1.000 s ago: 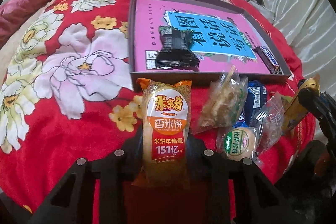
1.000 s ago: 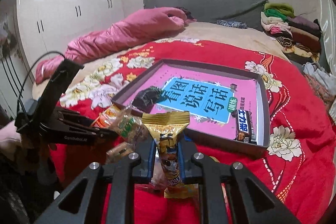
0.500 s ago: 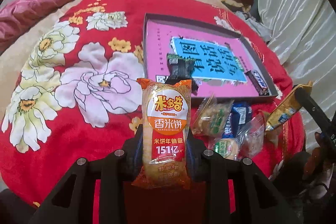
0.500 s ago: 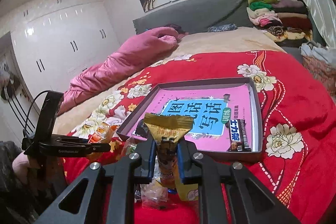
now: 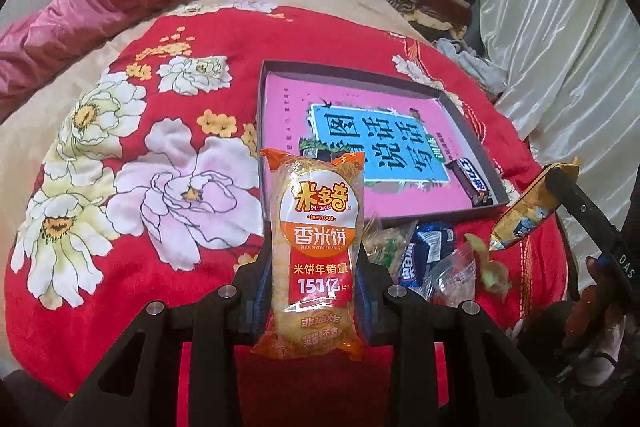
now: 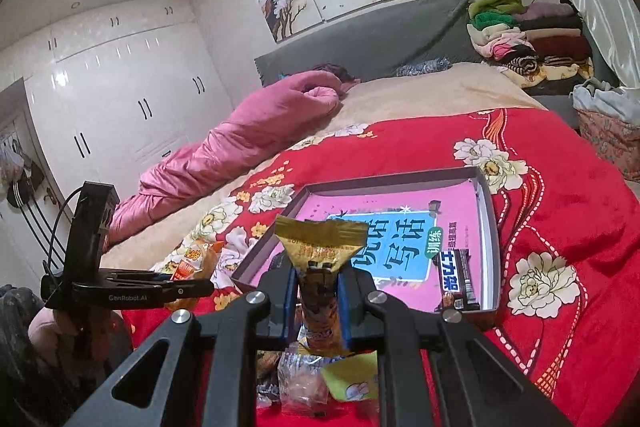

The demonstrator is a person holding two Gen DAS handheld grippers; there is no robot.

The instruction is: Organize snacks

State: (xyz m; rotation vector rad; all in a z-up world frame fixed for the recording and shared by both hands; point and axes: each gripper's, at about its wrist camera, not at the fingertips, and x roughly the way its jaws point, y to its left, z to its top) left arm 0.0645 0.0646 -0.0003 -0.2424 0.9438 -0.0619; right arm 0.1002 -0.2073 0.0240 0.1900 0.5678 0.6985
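Snack sorting on bed: both tongs gripping packets, tray lying beyond.

Left tongs [image 5: 316, 267] are clamping an orange rice cracker packet [image 5: 318, 251] upright above the red floral bedspread [image 5: 120, 267]; right tongs [image 6: 318, 301] are pinching a gold wrapped snack [image 6: 320, 267] upright. Loose snack pile [image 5: 424, 259] is lying just behind, near the tray's front edge. Farther on, the shallow tray [image 6: 490, 223], lined pink, is holding a chocolate bar [image 6: 456, 281] at its right front corner. Folded clothes [image 6: 520, 39] are sitting by the headboard.
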